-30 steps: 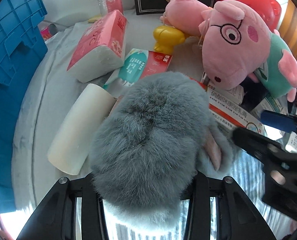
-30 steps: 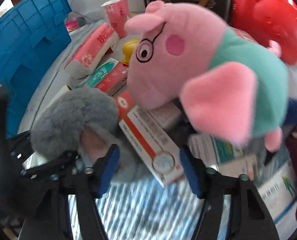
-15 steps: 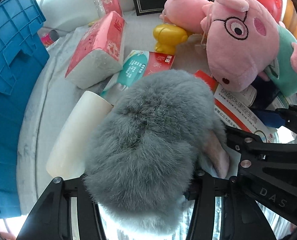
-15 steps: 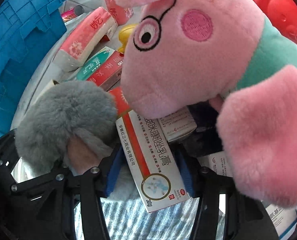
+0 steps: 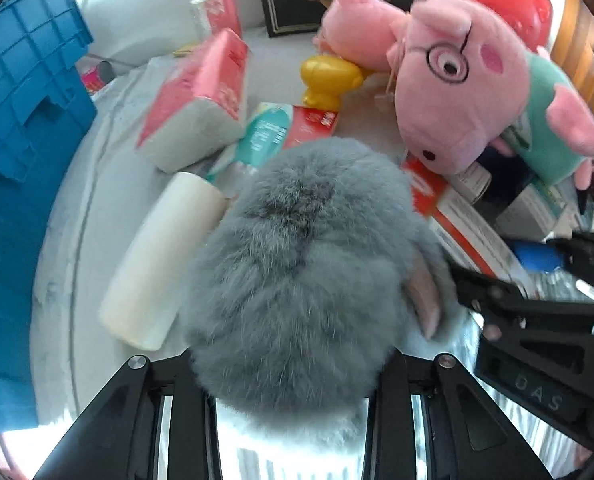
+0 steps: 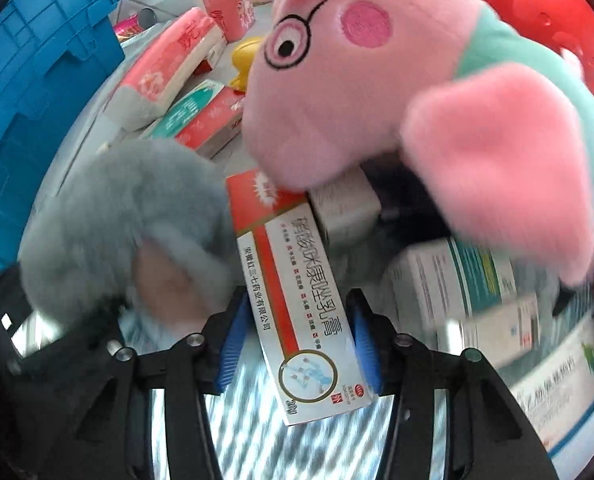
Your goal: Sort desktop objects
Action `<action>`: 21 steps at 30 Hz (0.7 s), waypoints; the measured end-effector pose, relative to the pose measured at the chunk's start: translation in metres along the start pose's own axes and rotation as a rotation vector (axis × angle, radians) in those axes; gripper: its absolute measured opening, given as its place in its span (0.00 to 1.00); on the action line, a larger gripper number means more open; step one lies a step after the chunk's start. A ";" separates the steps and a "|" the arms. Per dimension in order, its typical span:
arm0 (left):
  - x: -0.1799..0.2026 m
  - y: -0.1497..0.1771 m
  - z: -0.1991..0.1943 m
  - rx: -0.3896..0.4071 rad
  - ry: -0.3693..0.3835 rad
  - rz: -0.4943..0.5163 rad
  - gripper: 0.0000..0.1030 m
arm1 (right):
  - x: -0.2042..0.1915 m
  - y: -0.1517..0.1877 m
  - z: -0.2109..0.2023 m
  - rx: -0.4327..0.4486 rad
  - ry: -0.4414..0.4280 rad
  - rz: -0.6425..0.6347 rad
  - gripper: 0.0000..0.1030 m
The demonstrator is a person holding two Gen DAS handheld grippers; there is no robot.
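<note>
A grey fluffy plush toy (image 5: 297, 280) fills the gap of my left gripper (image 5: 289, 364), whose jaws are closing on it; the fur hides the pads. In the right wrist view the same plush (image 6: 129, 216) lies at the left. My right gripper (image 6: 297, 340) is closing with its blue pads (image 6: 233, 340) against the two long sides of a red and white ointment box (image 6: 297, 292). The box's far end is tucked under a big pink pig plush in a green shirt (image 6: 357, 92). In the left wrist view the right gripper (image 5: 509, 264) sits just right of the grey plush.
A blue crate (image 5: 21, 160) stands at the left. On the white cloth lie a pink tissue pack (image 5: 201, 96), a white roll (image 5: 165, 256), a teal and red box (image 5: 285, 128) and a yellow toy (image 5: 325, 80). Medicine boxes (image 6: 457, 280) pile up at the right; a red case (image 6: 545, 20) stands behind.
Both grippers have narrowed: the left on the grey plush, the right from wide of the ointment box to its sides. The pig plush now looms closer in the right wrist view.
</note>
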State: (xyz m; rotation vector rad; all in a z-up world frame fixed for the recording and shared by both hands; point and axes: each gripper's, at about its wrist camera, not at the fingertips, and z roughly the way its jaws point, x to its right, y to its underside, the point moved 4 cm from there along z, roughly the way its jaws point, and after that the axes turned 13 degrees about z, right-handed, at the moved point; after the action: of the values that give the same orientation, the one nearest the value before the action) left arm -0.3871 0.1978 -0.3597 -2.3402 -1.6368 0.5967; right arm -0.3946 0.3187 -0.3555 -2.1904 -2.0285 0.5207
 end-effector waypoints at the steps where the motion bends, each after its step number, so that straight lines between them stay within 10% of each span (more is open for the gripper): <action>1: -0.001 0.002 -0.007 0.009 -0.004 -0.002 0.30 | 0.000 0.004 -0.006 0.005 -0.002 0.001 0.45; 21: -0.065 0.038 -0.167 0.288 -0.125 -0.089 0.30 | -0.050 0.037 -0.184 0.363 -0.067 -0.105 0.41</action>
State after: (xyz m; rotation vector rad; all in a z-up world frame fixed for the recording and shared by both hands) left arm -0.2990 0.1316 -0.2133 -2.0504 -1.5752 0.9095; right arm -0.3031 0.2935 -0.1860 -1.8672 -1.8870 0.8805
